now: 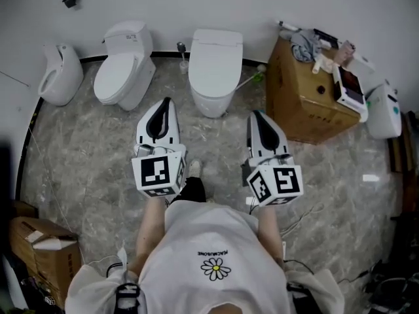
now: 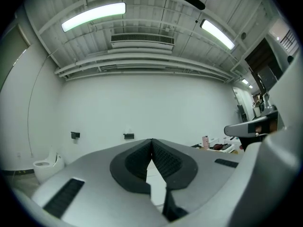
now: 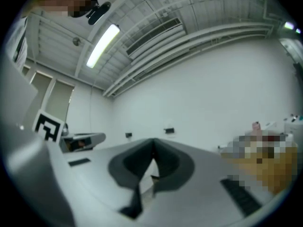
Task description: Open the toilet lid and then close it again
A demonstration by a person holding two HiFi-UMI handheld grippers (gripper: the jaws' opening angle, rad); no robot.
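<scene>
Two white toilets stand against the far wall, both with lids down: a squarish one point(image 1: 213, 70) straight ahead and a rounder one point(image 1: 124, 71) to its left. My left gripper point(image 1: 166, 102) is held in the air short of them, pointing between the two, jaws shut and empty. My right gripper point(image 1: 255, 114) hovers to the right of the squarish toilet's bowl, also shut and empty. In the left gripper view the closed tips point(image 2: 151, 141) point level at the bare white wall. The right gripper view shows its closed tips point(image 3: 153, 141) the same way, with the left gripper point(image 3: 80, 140) beside it.
A white urinal point(image 1: 60, 74) stands at the far left. A cardboard box point(image 1: 302, 100) with clutter on top sits right of the squarish toilet, with a white device point(image 1: 383, 113) beyond it. Another carton point(image 1: 39, 250) is at the near left. The floor point(image 1: 91, 156) is grey marble.
</scene>
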